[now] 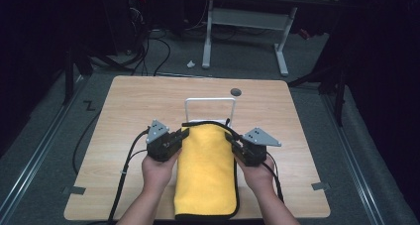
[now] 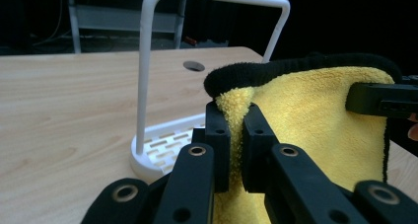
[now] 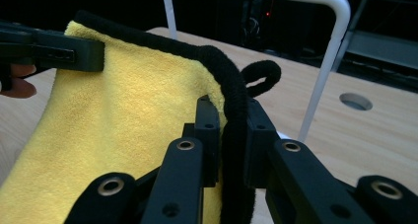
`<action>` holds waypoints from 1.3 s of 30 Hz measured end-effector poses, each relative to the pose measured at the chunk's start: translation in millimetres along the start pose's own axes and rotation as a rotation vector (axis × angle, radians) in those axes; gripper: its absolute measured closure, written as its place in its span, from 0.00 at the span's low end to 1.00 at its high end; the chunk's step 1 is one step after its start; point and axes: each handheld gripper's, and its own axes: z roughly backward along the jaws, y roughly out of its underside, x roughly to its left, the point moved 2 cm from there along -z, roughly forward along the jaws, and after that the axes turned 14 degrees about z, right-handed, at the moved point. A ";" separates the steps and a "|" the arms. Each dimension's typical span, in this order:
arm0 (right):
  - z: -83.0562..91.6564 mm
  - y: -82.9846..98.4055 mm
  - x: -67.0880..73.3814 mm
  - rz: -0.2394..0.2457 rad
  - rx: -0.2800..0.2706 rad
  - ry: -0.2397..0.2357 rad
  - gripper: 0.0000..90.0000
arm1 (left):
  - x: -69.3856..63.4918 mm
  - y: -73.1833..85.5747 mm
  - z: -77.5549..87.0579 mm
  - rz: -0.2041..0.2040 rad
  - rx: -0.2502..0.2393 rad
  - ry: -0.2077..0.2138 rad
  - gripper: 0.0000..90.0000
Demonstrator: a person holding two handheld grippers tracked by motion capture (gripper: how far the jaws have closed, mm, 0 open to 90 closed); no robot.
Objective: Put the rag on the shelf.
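Up close, both tools clamp yellow towel [image 2: 315,115], rack [image 2: 148,76] behind

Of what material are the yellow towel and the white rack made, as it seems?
Yellow towel: apparently microfibre or terry cloth, with fuzzy matte pile and black stitched edging. White rack: a smooth, slightly glossy tube on a slotted base, likely painted metal or plastic; I cannot tell which.

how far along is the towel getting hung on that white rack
Done: both far corners are gripped, the left claw and the right claw each shut on the yellow towel. In hand: its far edge is lifted in front of the white rack, while the rest lies on the table. Left: likely draping the towel over the rack's bar, which is bare.
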 end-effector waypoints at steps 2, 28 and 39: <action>0.0 -3.6 -1.8 0.001 -0.009 0.004 0.90 | -0.6 -7.0 1.2 -0.009 -0.019 0.001 0.94; 24.8 -77.7 -27.9 0.035 -0.180 0.070 0.90 | -38.4 -81.9 17.6 -0.107 -0.205 0.054 0.94; 27.0 -101.3 -40.1 0.038 -0.225 0.096 0.90 | -46.7 -108.3 18.8 -0.145 -0.256 0.065 0.94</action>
